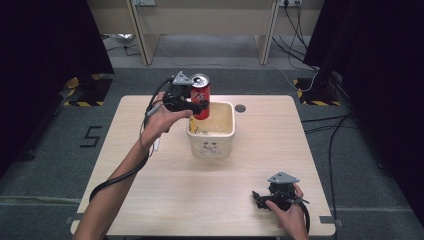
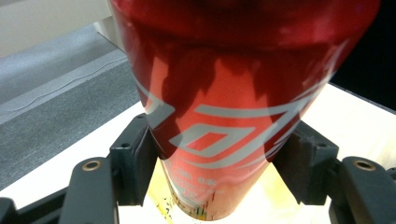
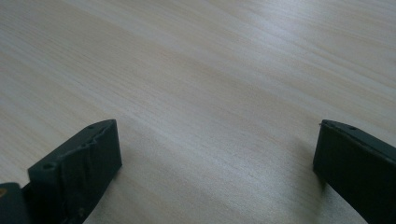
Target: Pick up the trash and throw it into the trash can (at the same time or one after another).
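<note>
So the left gripper (image 1: 199,104) is clamped on the red can (image 1: 201,97) above the cream tub (image 1: 212,142), right gripper (image 1: 260,196) jaws wide apart.

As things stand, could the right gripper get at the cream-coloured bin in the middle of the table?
Probably yes: the right gripper rests open on the table, with bare wood between it and the bin. The left gripper holds the red can over the bin's far left rim.

A red can (image 2: 233,116) with silver lettering stands upright between the two black jaws, which press its sides. Under its base lies a pale yellow bin (image 2: 161,193), on the light counter (image 2: 359,126); grey floor (image 2: 56,107) lies beyond.
</note>
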The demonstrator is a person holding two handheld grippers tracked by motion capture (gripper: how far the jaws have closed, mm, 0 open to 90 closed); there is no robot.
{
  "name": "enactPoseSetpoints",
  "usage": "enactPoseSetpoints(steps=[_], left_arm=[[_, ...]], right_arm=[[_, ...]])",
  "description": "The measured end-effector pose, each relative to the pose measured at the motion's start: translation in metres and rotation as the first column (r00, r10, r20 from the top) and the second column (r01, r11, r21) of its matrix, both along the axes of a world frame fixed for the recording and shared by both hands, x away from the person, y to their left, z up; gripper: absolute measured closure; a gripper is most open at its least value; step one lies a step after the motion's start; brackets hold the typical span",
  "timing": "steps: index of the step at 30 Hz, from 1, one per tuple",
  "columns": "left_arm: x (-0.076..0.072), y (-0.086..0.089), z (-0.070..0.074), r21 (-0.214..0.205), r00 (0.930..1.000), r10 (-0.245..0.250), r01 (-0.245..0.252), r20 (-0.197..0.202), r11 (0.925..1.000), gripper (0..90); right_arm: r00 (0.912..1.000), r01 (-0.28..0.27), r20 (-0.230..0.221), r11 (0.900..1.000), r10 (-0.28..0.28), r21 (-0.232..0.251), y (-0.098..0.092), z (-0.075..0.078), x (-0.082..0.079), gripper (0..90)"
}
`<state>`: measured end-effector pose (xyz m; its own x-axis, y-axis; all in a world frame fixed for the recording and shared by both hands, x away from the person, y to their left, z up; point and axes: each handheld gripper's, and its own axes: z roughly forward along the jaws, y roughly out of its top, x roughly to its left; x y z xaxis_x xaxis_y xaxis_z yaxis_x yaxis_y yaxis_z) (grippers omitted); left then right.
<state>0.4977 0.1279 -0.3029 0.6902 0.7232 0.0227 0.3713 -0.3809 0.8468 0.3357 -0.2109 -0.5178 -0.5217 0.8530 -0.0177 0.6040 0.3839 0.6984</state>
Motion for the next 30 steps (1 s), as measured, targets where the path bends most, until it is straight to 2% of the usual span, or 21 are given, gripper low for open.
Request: enactPoseSetpoints(steps=[7, 15, 30], left_arm=[[0.003, -0.013, -0.006, 0.002, 0.9998, -0.014, 0.014, -0.015, 0.9999, 34.1], [0.012, -0.028, -0.022, 0.019, 0.9986, -0.023, 0.024, -0.048, 0.9995, 34.0], [0.021, -0.041, -0.046, 0.047, 0.9947, -0.021, 0.026, -0.101, 0.9985, 33.8]], right_arm=[[1.0, 0.0, 0.0, 1.0, 0.0, 0.0, 0.0, 0.0, 0.0, 1.3], [1.0, 0.0, -0.002, 1.0, 0.0, 0.002, 0.0, 0.0, 0.0, 1.2], [1.0, -0.001, 0.0, 1.0, 0.001, 0.003, 0.0, 0.0, 0.0, 1.2]])
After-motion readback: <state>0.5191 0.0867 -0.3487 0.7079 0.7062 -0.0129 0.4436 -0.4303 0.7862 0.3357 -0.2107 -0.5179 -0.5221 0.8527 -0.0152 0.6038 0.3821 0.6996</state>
